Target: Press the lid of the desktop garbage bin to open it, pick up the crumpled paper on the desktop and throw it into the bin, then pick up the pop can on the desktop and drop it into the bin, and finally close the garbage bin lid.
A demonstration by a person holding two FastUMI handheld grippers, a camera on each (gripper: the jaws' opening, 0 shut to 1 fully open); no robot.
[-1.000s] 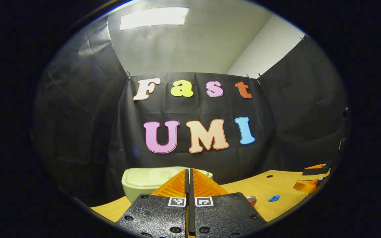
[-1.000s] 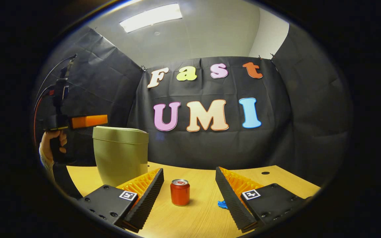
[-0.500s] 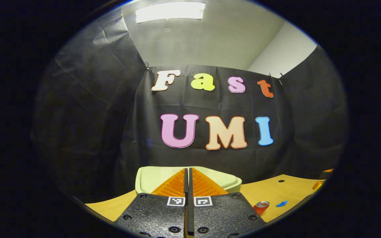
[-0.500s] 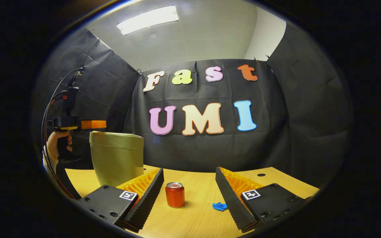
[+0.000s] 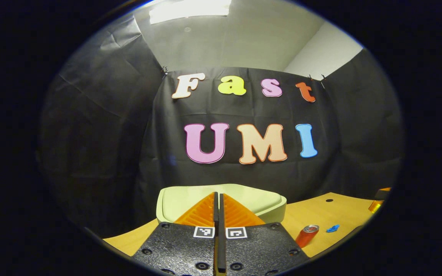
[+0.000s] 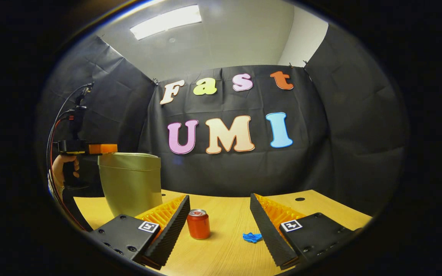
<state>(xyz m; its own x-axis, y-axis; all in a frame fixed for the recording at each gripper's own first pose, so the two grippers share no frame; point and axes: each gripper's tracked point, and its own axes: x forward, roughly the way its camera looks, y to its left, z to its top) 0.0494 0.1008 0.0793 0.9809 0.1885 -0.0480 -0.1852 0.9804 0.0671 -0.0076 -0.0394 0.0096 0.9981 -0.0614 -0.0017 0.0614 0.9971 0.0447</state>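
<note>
Presently, an inventory of the booth, as it stands.

Garbage bin (image 6: 130, 182): pale green, upright on the desktop (image 6: 225, 245), at about nine o'clock in the right gripper view. Lid (image 5: 221, 197) down and flush with the body; nothing thrown in yet, by the look of it.

Left gripper (image 5: 218, 203): fingers pressed together with nothing between them. In the right gripper view it sits level at the lid's near edge, held by a hand (image 6: 63, 168) at nine o'clock. Whether the tips touch the lid I cannot tell.

Right gripper (image 6: 220, 214): fingers wide apart, holding nothing, low over the desktop at six o'clock.

Pop can (image 6: 198, 224): red, upright, just beside the right gripper's left-hand finger.

Crumpled paper (image 6: 251, 237): small, blue, flat on the desktop near the right-hand finger at roughly five o'clock.

Step in hand, by my judgement: the first one, pressing the lid to pop it open. Both the paper and the can are untouched.

Next move, as I reckon it: the closed left fingers want to bear down on the lid until it releases, then lift clear so it can swing up. The right gripper looks well placed to go for the paper afterward; being small and flat, it may need the fingers low against the wood.
</note>
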